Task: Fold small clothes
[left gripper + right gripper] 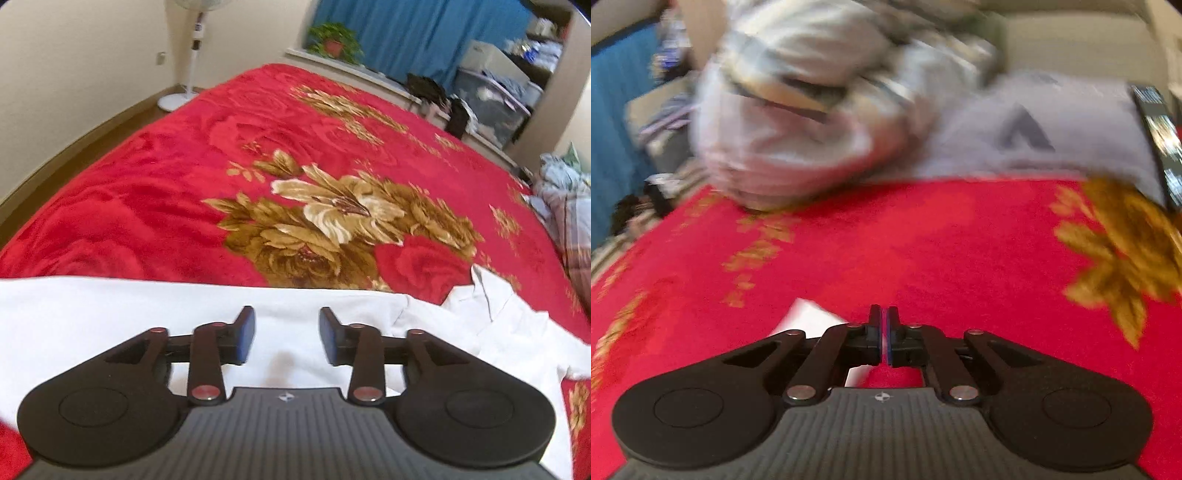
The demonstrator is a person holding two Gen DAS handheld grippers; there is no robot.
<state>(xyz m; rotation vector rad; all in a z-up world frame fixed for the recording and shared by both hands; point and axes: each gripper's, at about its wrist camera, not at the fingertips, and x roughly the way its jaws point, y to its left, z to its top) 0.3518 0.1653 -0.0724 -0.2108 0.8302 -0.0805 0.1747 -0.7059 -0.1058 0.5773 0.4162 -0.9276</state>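
A white garment lies spread across the near part of the red flowered blanket, with a rumpled, collar-like end at the right. My left gripper hovers over the garment's far edge, open, with nothing pinched between its blue pads. In the right wrist view my right gripper is shut, pads together, low over the red blanket. A corner of white cloth shows beside and under its left finger. I cannot tell whether the cloth is caught in the jaws.
A heap of pale bedding and a grey cloth with a dark triangle lie at the blanket's far side. A standing fan, a potted plant and a storage box stand beyond the bed.
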